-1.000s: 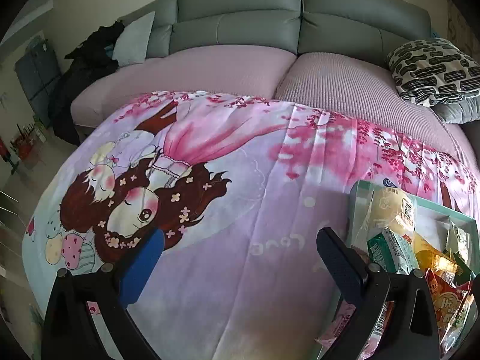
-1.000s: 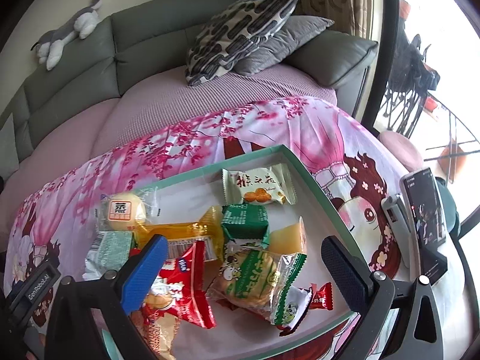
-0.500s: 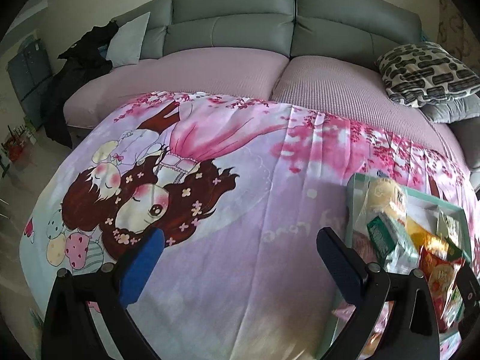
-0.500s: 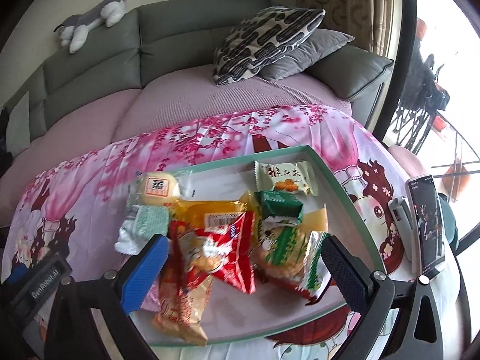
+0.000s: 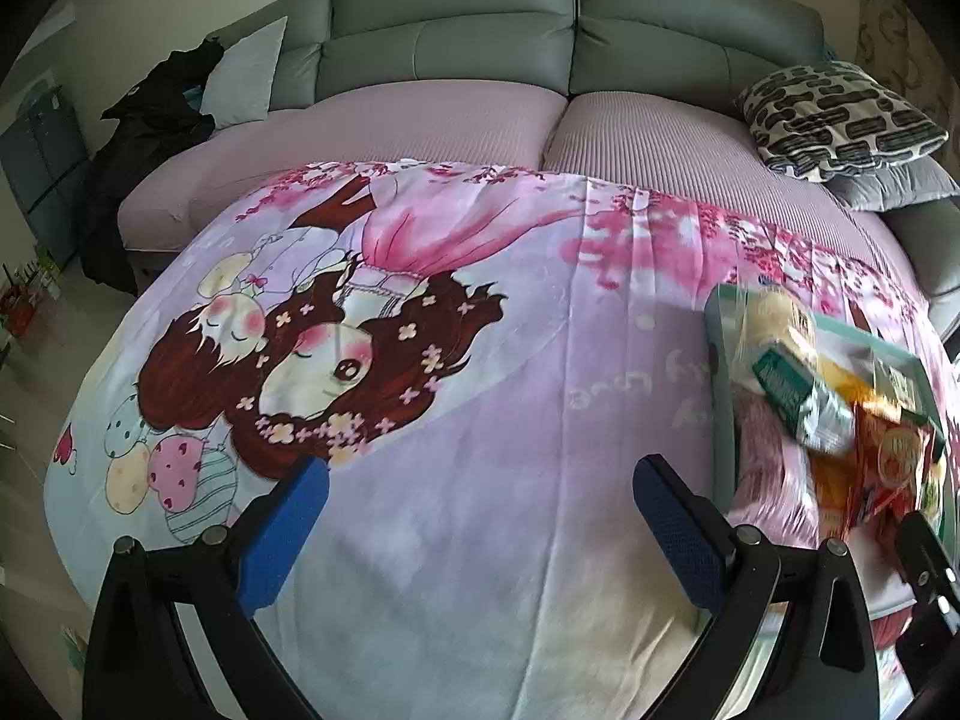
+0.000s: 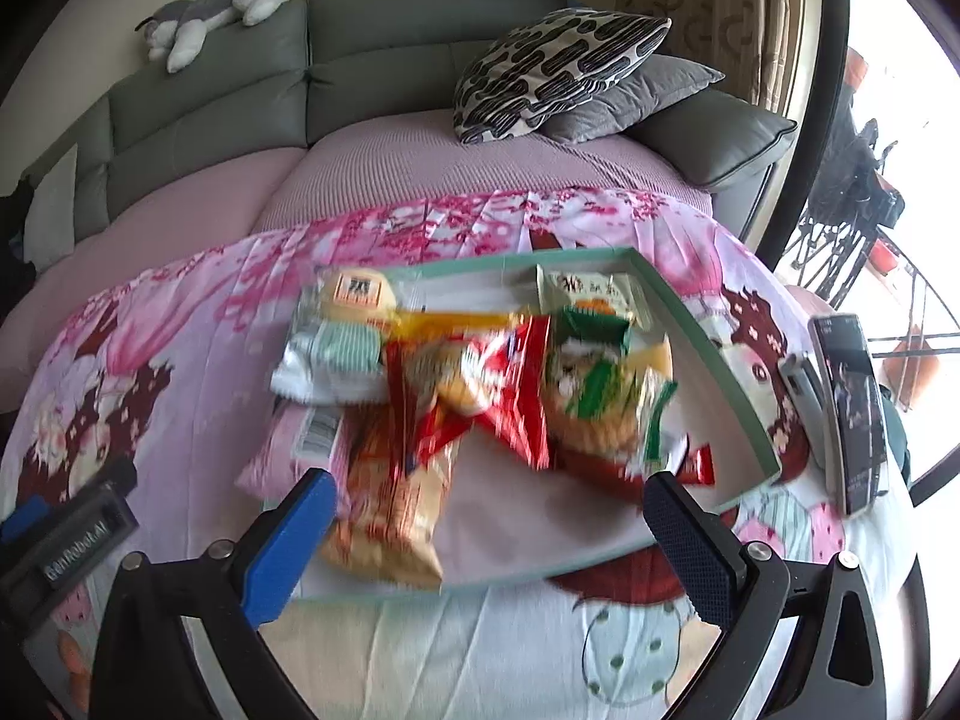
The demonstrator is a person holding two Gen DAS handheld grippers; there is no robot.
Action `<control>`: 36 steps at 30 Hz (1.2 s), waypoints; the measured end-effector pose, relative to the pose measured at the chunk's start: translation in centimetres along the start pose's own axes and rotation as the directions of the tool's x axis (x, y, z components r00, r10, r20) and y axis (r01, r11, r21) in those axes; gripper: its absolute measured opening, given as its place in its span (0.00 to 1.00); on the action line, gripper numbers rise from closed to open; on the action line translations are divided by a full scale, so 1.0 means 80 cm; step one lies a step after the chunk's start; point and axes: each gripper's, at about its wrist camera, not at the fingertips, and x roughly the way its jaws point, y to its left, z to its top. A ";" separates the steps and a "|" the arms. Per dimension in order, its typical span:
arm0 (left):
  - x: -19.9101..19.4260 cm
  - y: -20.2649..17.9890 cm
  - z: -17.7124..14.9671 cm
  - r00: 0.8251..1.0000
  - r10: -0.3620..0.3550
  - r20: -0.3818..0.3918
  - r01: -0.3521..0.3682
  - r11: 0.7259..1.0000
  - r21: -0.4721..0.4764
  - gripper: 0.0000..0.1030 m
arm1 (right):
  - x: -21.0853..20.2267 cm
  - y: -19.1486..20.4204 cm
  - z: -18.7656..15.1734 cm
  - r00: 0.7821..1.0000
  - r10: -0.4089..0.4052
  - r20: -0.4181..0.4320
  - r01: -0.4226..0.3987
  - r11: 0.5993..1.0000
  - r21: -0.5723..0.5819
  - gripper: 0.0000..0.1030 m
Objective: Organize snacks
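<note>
While the left gripper (image 5: 474, 516) hangs with fingers spread and empty over the printed blanket (image 5: 420, 420), the snacks (image 5: 840, 408) lie heaped in the tray (image 5: 717, 324) at right.

From the right gripper (image 6: 486, 516), likewise spread and empty, packets overlap, some spilling past the tray's left rim; sorting looks unfinished.

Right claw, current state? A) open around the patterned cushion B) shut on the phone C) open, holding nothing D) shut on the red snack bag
C: the right claw hangs open over the near edge of the tray, its fingers spread wide, nothing between them.
</note>
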 end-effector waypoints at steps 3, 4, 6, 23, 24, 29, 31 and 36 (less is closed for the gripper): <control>-0.006 0.010 -0.008 1.000 -0.009 0.003 0.009 1.000 0.010 0.98 | -0.002 0.005 -0.021 1.000 0.005 -0.015 -0.005 1.000 -0.024 1.00; -0.008 0.012 -0.011 1.000 -0.012 0.003 0.012 1.000 0.013 0.98 | -0.003 0.007 -0.029 1.000 0.004 -0.020 -0.005 0.999 -0.041 1.00; -0.012 0.019 -0.016 1.000 -0.015 0.002 0.015 1.000 0.020 0.98 | -0.007 0.012 -0.042 1.000 -0.002 -0.019 0.000 0.998 -0.064 1.00; -0.039 0.058 -0.056 0.999 -0.038 0.030 0.036 0.998 0.060 0.98 | -0.023 0.037 -0.083 0.998 0.037 0.050 -0.033 0.995 -0.093 1.00; -0.040 0.059 -0.059 0.999 -0.042 0.031 0.040 0.997 0.064 0.98 | -0.024 0.039 -0.085 0.998 0.038 0.056 -0.033 0.995 -0.097 1.00; -0.041 0.062 -0.069 0.998 -0.044 0.042 0.041 0.996 0.075 0.98 | -0.028 0.040 -0.087 0.997 0.039 0.074 -0.031 0.995 -0.097 1.00; -0.039 0.062 -0.072 0.998 -0.039 0.049 0.035 0.996 0.078 0.98 | -0.027 0.037 -0.087 0.997 0.038 0.073 -0.031 0.996 -0.088 1.00; -0.032 0.063 -0.079 0.998 -0.018 0.056 0.013 0.997 0.081 0.98 | -0.025 0.032 -0.087 0.997 0.047 0.067 -0.042 0.997 -0.065 1.00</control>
